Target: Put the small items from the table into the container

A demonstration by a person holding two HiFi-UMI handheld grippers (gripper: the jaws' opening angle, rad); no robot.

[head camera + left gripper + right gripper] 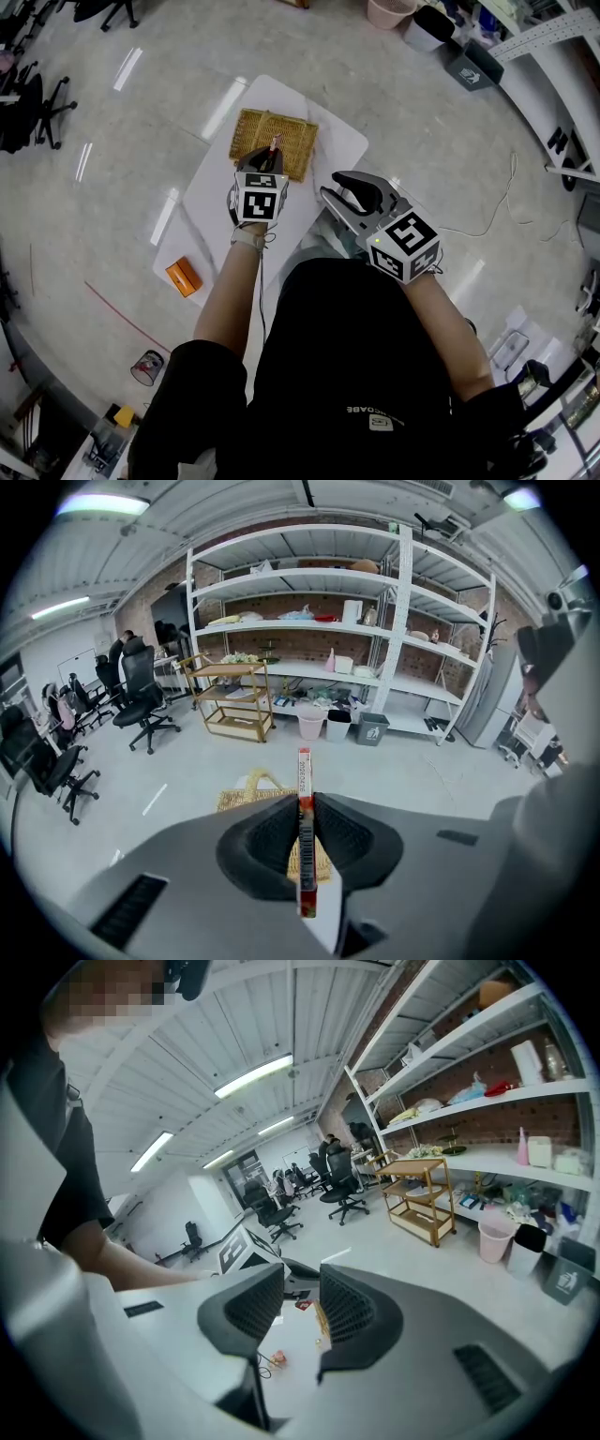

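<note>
Person's black shirt (366, 375) in foreground, left gripper (265, 161) clamped on thin red-and-white packet (304, 789) over wicker basket (251, 131) on white worktop (216, 202), right gripper (339, 190) alongside, jaws apart, nothing between.

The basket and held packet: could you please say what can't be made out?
Inside the basket: head view, too small, partly behind left gripper.
Face of the packet: left gripper view shows it edge-on.
Near end of the table: head view, behind right gripper and torso.

Tan woven basket (274, 141), white table (211, 206), red barcoded packet (304, 841).
</note>
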